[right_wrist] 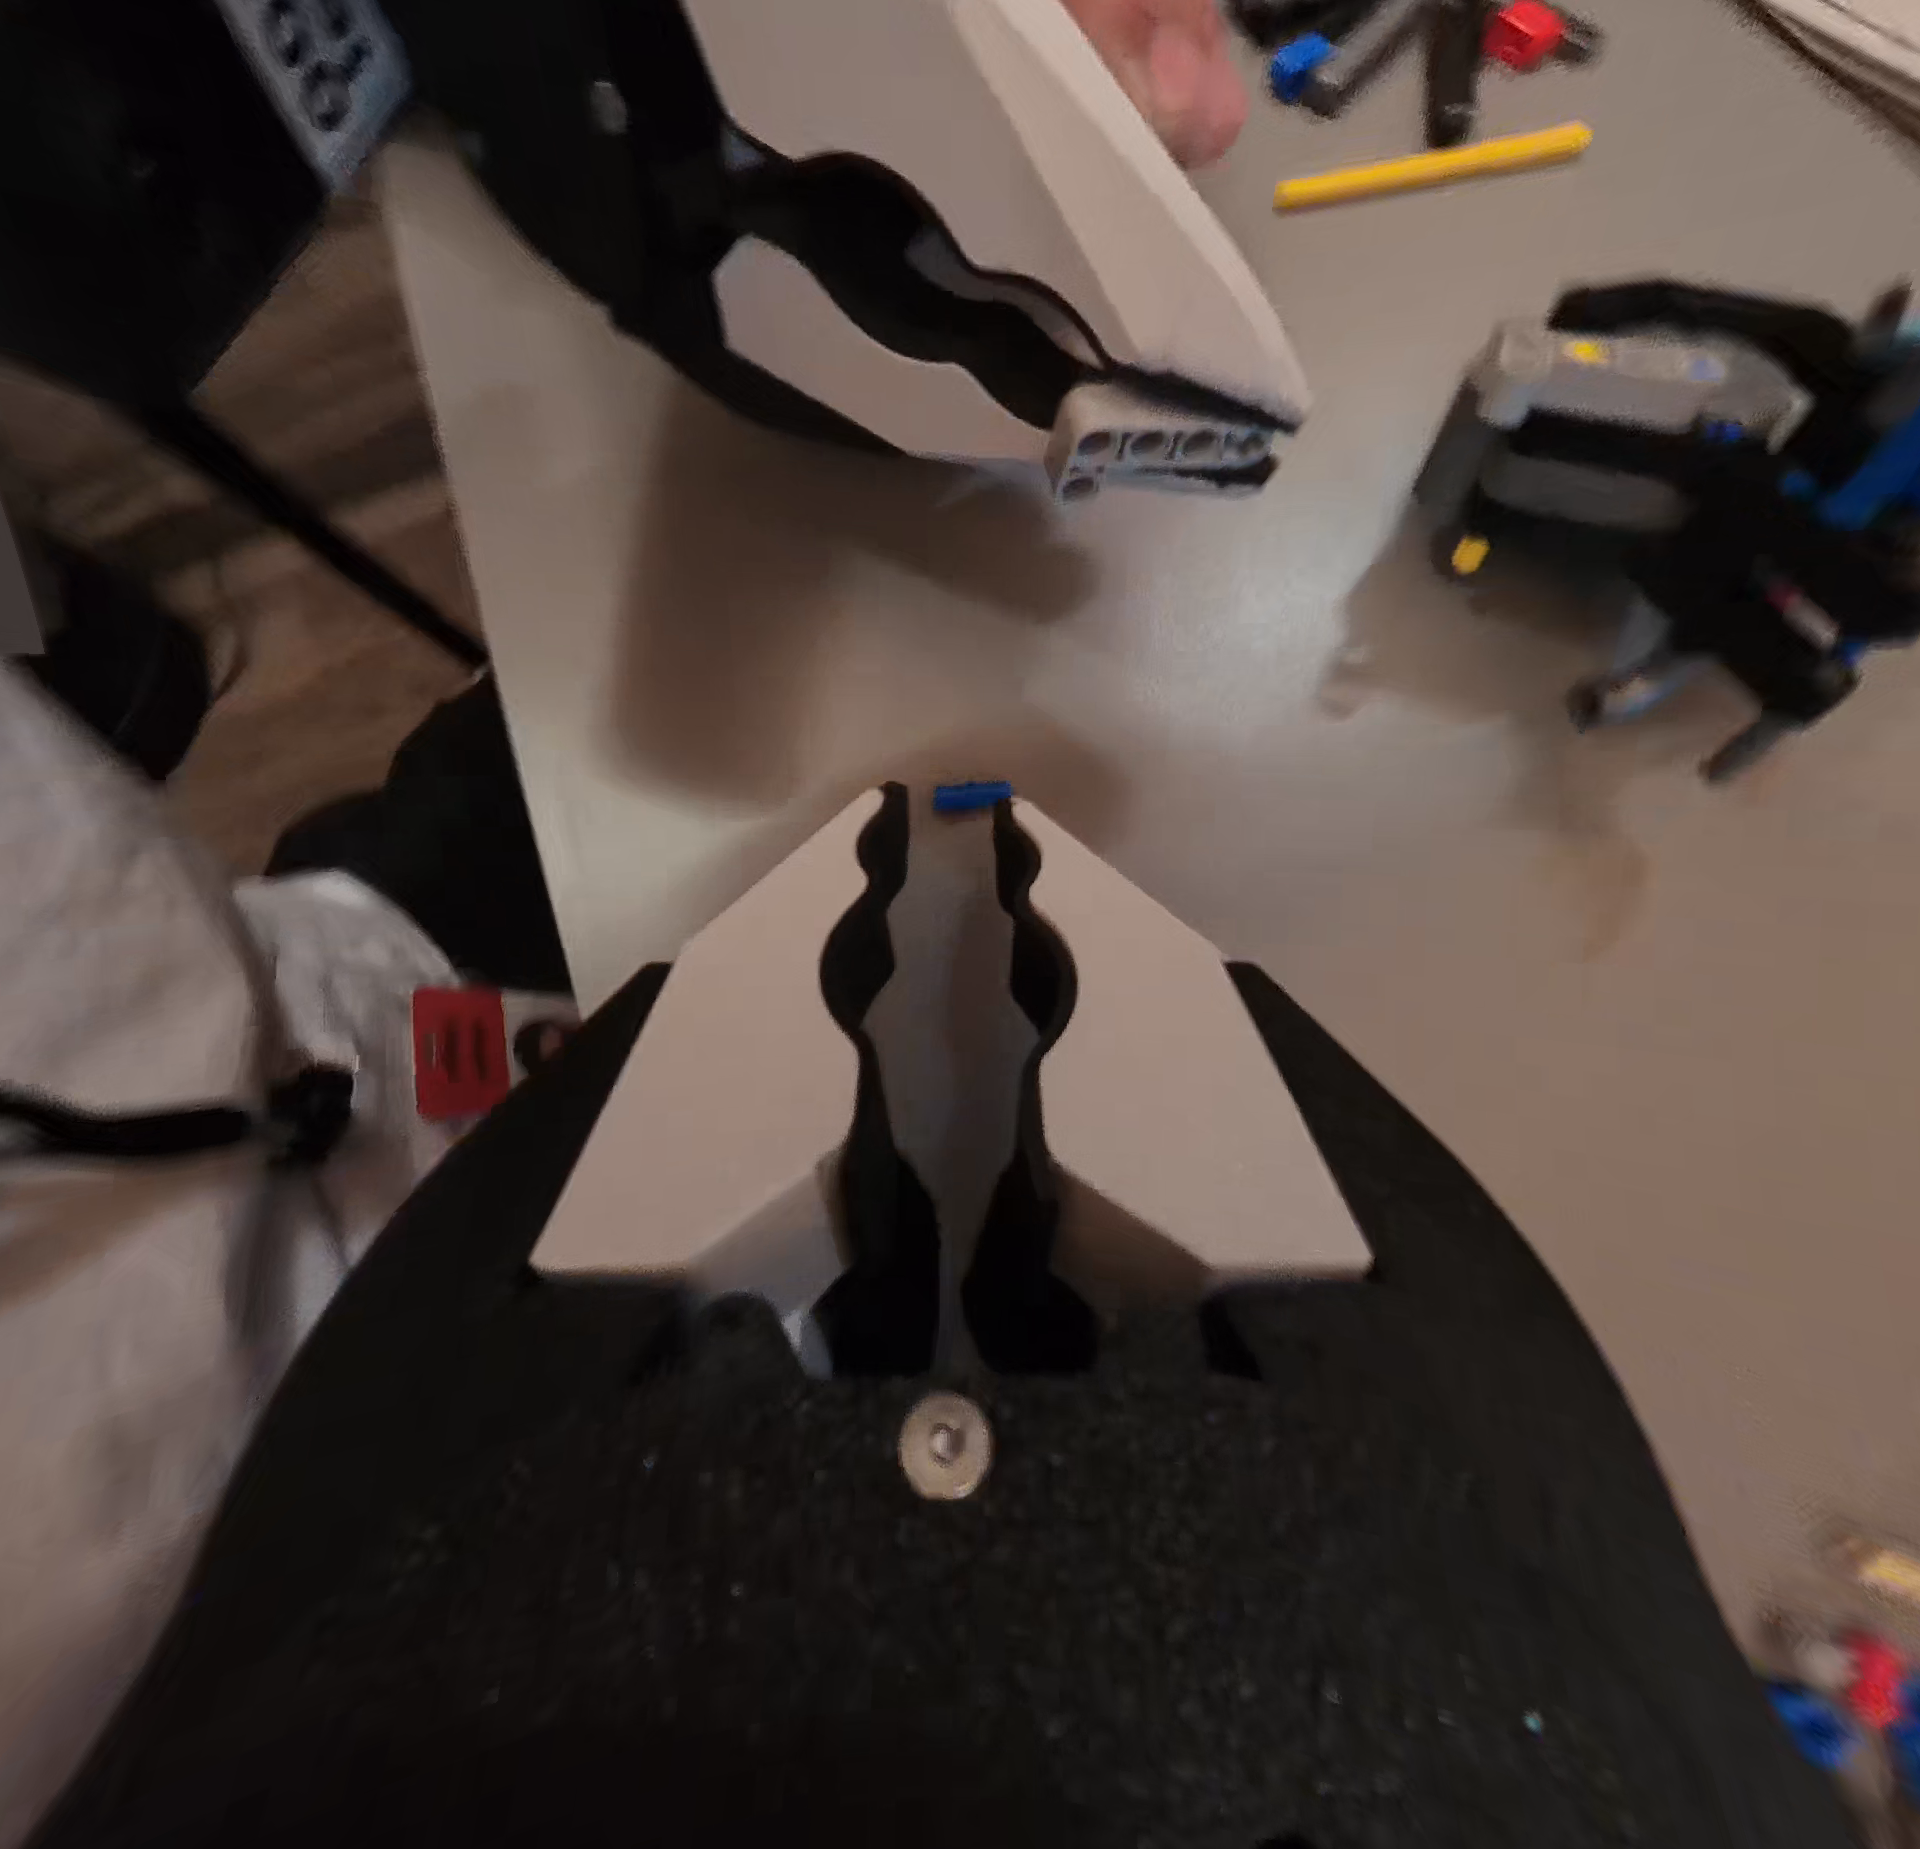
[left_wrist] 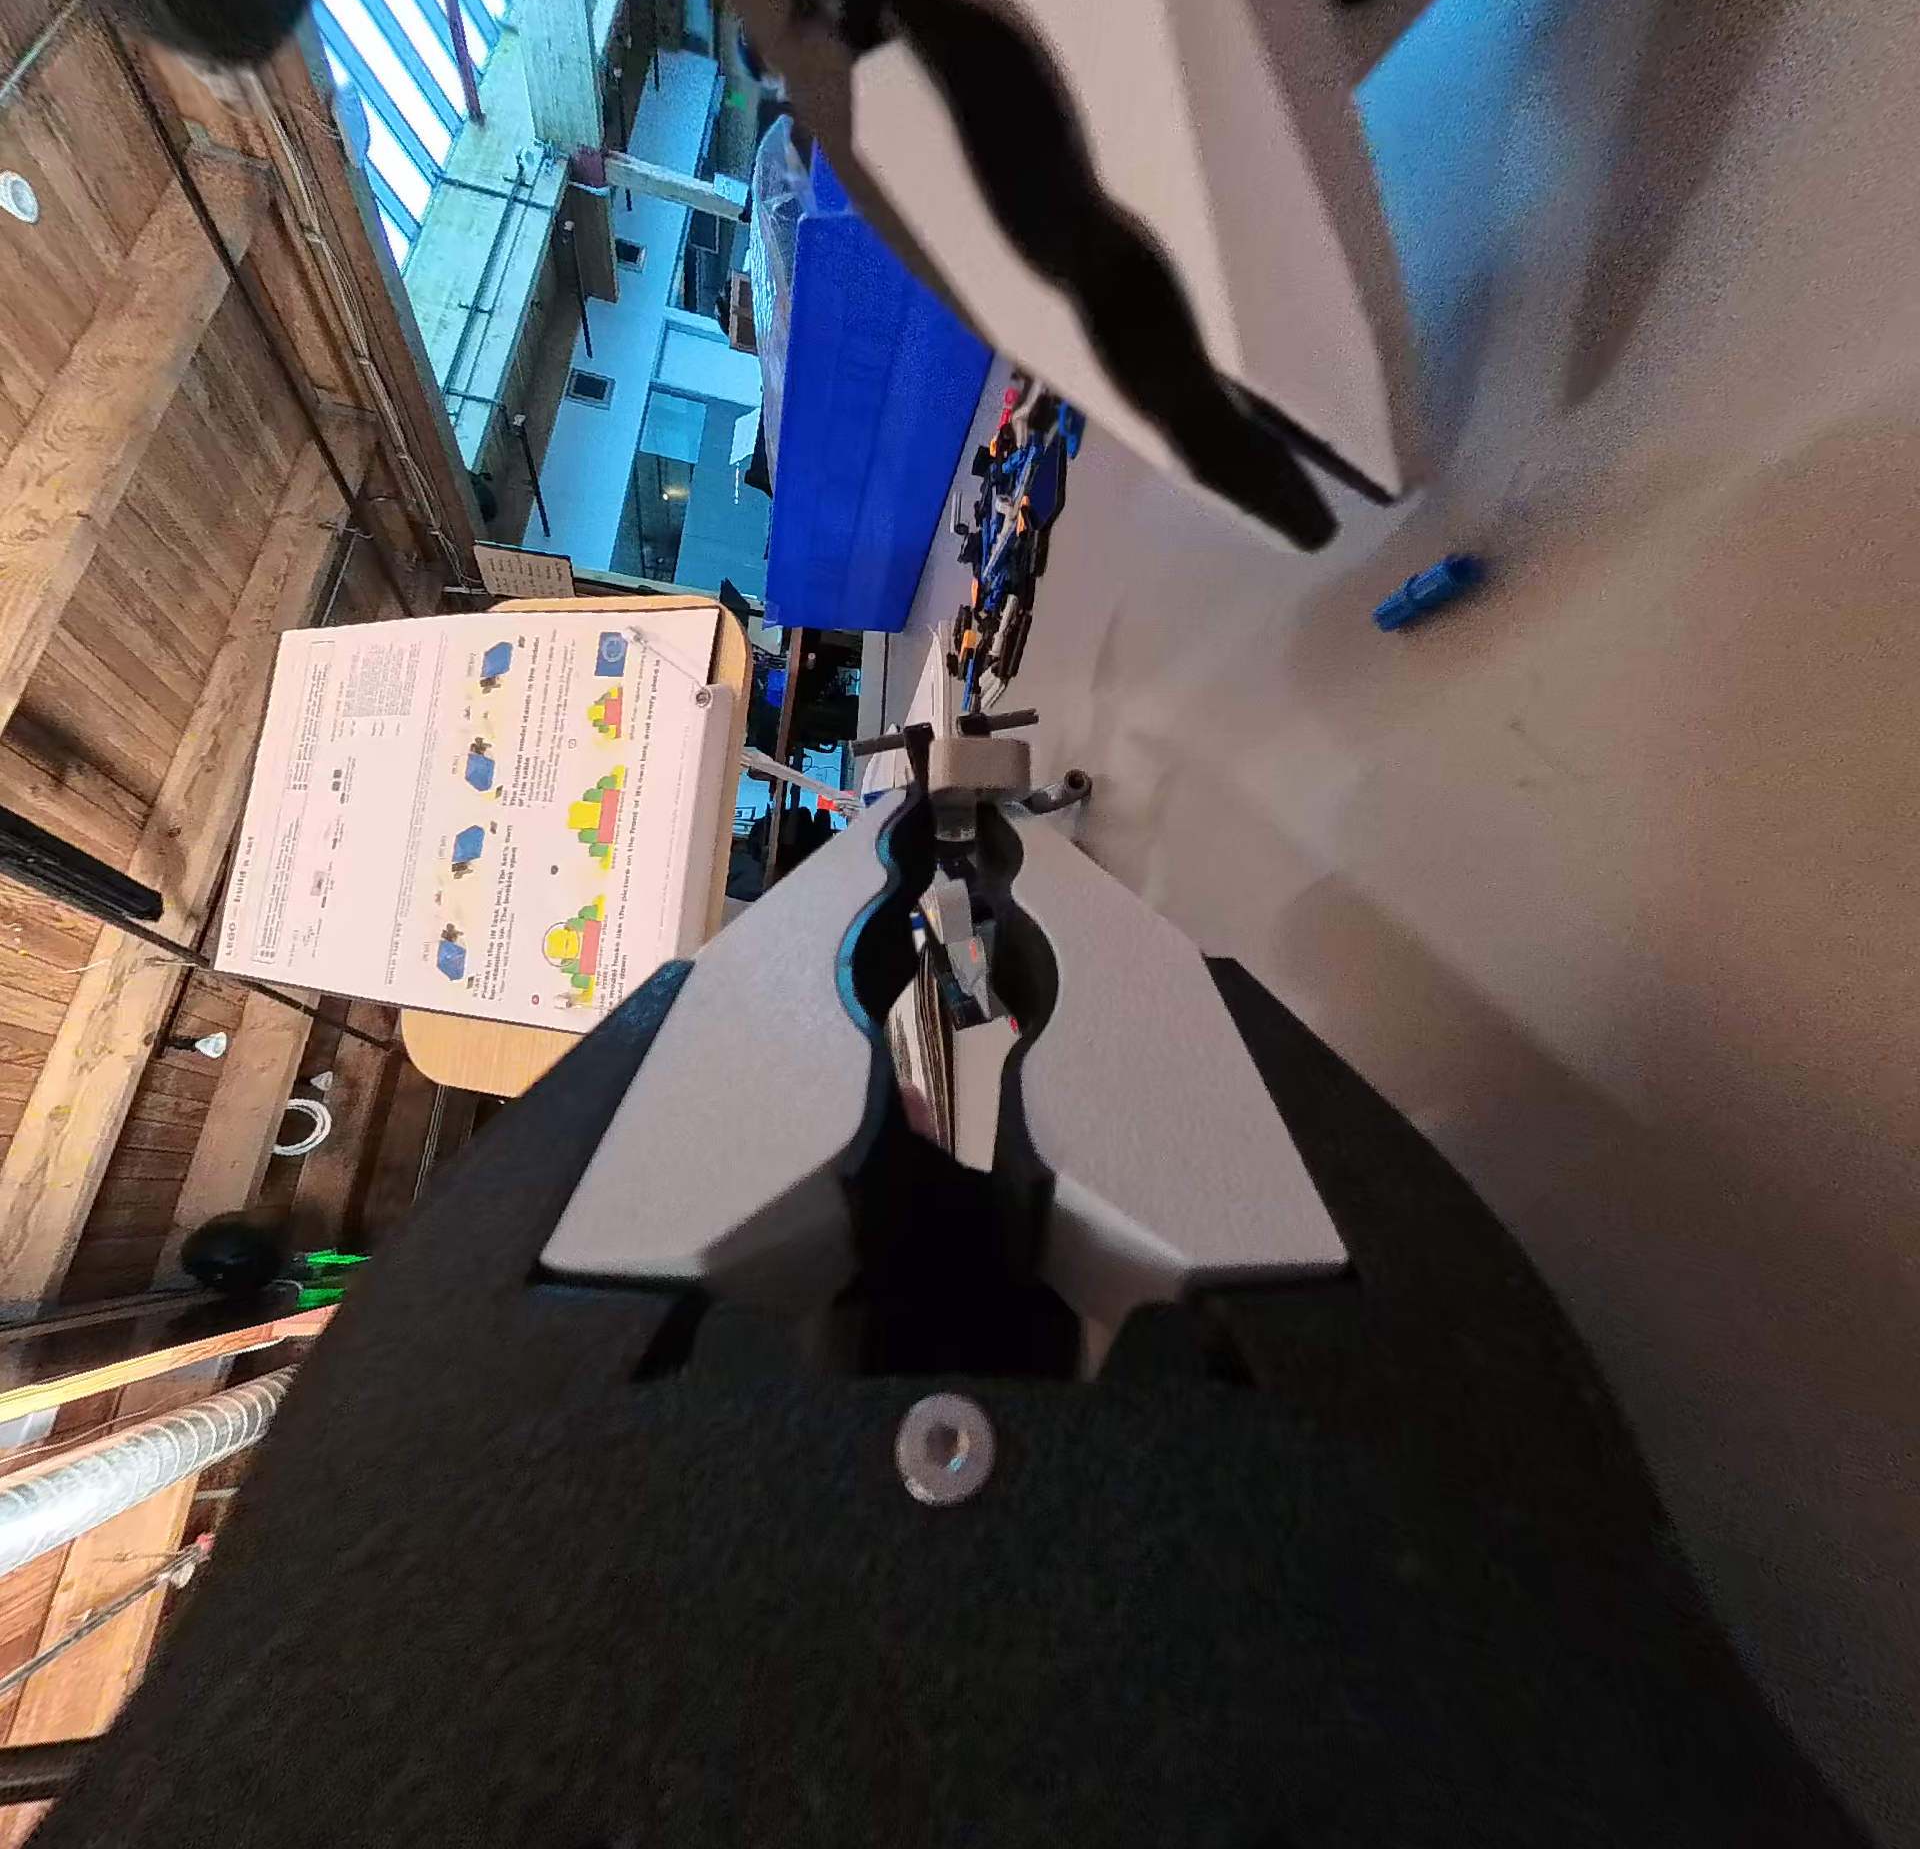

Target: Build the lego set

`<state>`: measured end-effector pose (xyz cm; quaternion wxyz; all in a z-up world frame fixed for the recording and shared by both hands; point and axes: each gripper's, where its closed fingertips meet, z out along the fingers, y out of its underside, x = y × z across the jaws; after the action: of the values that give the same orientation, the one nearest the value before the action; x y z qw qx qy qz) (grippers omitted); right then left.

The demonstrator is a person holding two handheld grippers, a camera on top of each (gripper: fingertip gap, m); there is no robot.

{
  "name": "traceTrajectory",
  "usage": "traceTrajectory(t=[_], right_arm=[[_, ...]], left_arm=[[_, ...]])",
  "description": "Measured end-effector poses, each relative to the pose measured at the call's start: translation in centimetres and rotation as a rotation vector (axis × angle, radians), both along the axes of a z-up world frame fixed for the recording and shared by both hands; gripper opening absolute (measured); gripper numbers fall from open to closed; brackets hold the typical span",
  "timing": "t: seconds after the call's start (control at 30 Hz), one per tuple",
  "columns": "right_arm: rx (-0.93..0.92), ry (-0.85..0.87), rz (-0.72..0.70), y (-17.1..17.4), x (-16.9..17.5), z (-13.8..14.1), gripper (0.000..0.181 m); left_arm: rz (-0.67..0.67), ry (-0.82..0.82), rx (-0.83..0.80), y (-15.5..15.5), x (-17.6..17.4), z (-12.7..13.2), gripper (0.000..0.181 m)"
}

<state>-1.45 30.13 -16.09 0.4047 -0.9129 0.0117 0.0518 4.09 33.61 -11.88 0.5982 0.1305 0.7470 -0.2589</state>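
Observation:
My left gripper (left_wrist: 951, 825) is shut on a grey lego beam (left_wrist: 979, 763) with black axles through it and holds it above the white table (left_wrist: 1558, 968). In the right wrist view the same gripper (right_wrist: 1179, 449) comes in from the top with the holed grey beam (right_wrist: 1148, 449) at its tips. My right gripper (right_wrist: 945, 804) hangs over the table with its jaws a narrow gap apart and nothing between them. A small blue peg (right_wrist: 971, 797) lies on the table just beyond its tips. In the left wrist view the peg (left_wrist: 1429, 589) lies apart from the right gripper (left_wrist: 1314, 511).
A partly built black, grey and blue lego model (right_wrist: 1662, 511) stands at the right. A yellow axle (right_wrist: 1434, 166) and loose red and blue pieces (right_wrist: 1522, 28) lie at the back. A blue bin (left_wrist: 862, 428), an instruction sheet (left_wrist: 478, 812) and the table's left edge (right_wrist: 488, 656) are in view. The grippers' ends are close to 8 cm from one another.

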Motion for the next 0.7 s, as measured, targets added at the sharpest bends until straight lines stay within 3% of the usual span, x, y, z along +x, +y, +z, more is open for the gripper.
traceTrajectory(t=[0.13,0.2,0.57,0.7], right_arm=[[0.013,-0.03,-0.208,0.9,-0.8,-1.0,0.02],[0.002,-0.143,-0.29,0.8,0.3,-1.0,0.02],[-0.016,-0.11,-0.229,3.2,0.5,-1.4,0.016],[-0.014,-0.125,-0.211,3.0,0.4,-1.2,0.024]], left_arm=[[0.002,0.016,-0.02,0.2,0.1,0.2,0.005],[-0.004,0.032,-0.035,0.1,0.0,0.2,0.005],[0.007,0.014,-0.039,0.5,0.2,0.8,0.005],[0.017,0.02,-0.047,0.9,0.5,0.9,0.006]])
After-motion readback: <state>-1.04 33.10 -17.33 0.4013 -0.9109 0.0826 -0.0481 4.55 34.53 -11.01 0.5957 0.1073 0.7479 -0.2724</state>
